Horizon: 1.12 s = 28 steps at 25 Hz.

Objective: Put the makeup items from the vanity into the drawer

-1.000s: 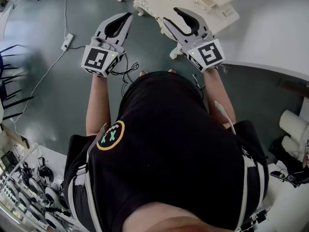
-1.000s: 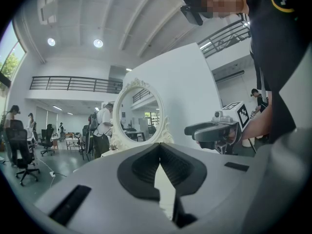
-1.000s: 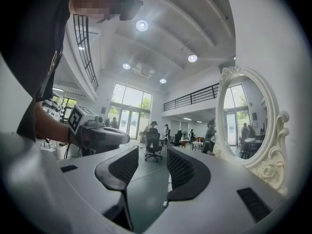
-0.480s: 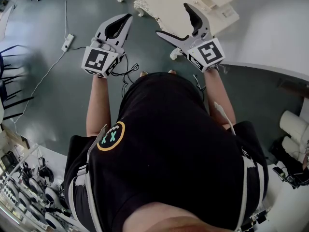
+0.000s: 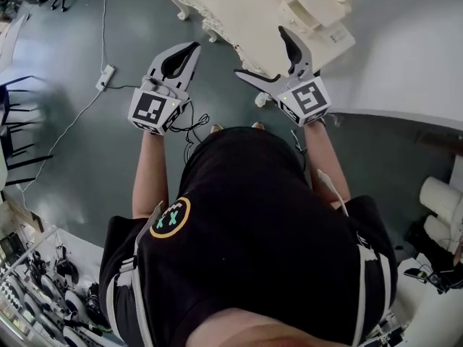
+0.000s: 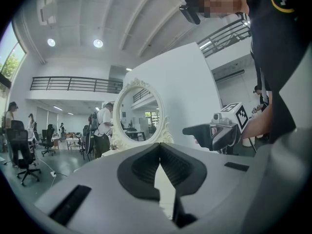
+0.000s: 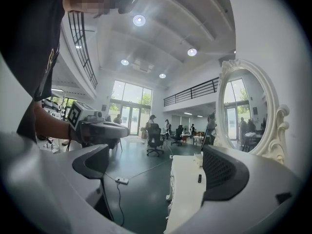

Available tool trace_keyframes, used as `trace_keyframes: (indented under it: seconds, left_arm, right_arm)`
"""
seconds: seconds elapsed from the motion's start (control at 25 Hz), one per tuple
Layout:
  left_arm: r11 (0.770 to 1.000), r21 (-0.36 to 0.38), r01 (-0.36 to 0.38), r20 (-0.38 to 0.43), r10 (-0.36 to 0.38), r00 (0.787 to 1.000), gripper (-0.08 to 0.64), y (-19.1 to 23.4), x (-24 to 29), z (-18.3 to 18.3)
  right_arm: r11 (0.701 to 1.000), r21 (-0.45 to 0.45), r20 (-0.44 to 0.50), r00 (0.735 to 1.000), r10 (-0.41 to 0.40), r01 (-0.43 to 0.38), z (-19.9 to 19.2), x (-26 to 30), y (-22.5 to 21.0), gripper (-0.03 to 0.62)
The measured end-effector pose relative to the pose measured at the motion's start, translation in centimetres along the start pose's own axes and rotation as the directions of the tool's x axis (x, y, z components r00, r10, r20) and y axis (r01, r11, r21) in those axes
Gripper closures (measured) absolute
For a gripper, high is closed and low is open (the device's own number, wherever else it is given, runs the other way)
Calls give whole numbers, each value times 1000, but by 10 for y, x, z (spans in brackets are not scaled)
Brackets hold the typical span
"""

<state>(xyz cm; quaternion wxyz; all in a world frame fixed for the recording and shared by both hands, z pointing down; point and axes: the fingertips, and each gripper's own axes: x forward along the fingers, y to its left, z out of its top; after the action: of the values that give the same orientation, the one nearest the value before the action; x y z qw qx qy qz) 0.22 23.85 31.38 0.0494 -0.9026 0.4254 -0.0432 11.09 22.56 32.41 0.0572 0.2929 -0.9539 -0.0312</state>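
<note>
Head view: right tongs [image 5: 260, 53] have just been opening, empty, by the desk's [image 5: 231, 13] near edge, likely readying a grab; left tongs [image 5: 189, 49] are clenched, empty.

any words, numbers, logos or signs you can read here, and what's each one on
"xx": two x marks, one teal and one white, in a yellow ring; logo on the black shirt.
Left cube and right cube: black and white square patterns only, no letters.
Vanity: no text to be seen.
Clutter at lower left: too small to read.
</note>
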Motion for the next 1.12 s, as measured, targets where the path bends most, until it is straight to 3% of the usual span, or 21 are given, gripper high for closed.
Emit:
trace_keyframes:
  seconds: [0.56, 1.12]
  left_arm:
    - [1000, 7, -8, -13, 8, 1000, 538, -12, 7, 6]
    - [997, 8, -72, -31, 72, 997, 538, -42, 38, 8]
  right_arm:
    - [1000, -4, -12, 1000, 4, -4, -2, -13, -9, -8]
    - [999, 4, -9, 999, 33, -33, -17, -52, -43, -8]
